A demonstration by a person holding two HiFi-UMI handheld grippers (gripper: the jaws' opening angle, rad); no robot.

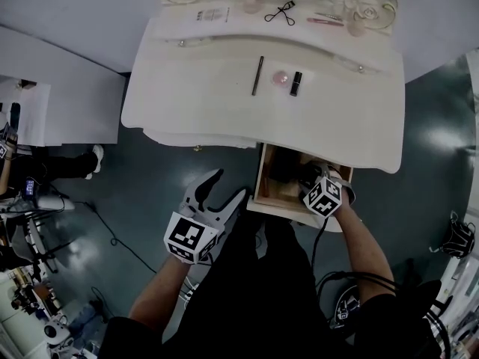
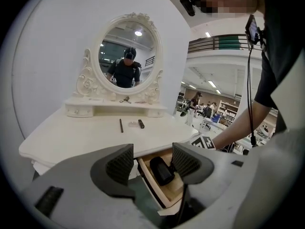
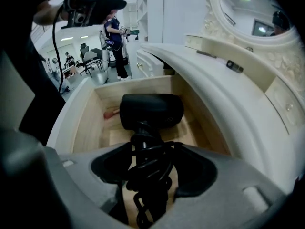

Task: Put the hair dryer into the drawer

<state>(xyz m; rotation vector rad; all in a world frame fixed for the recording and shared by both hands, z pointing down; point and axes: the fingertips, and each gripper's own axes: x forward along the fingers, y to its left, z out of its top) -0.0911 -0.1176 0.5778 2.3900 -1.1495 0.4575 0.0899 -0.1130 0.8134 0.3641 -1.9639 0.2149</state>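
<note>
The black hair dryer (image 3: 151,111) has its cord wound around the handle, and my right gripper (image 3: 152,168) is shut on that handle. It hangs low inside the open wooden drawer (image 3: 86,123) of the white dressing table. In the head view the right gripper (image 1: 310,179) points steeply down into the drawer (image 1: 260,178), over the dark hair dryer (image 1: 290,169). My left gripper (image 1: 228,188) stands open and empty to the left of the drawer, over the floor. Between its jaws in the left gripper view (image 2: 152,163) the hair dryer (image 2: 161,170) shows in the drawer (image 2: 153,189).
A small pink item (image 3: 110,113) lies at the drawer's back. On the tabletop (image 1: 187,96) lie a dark stick (image 1: 257,75), a pink round piece (image 1: 281,78) and a black tube (image 1: 296,83). An eyelash curler (image 1: 281,12) lies on the shelf under the oval mirror (image 2: 126,56).
</note>
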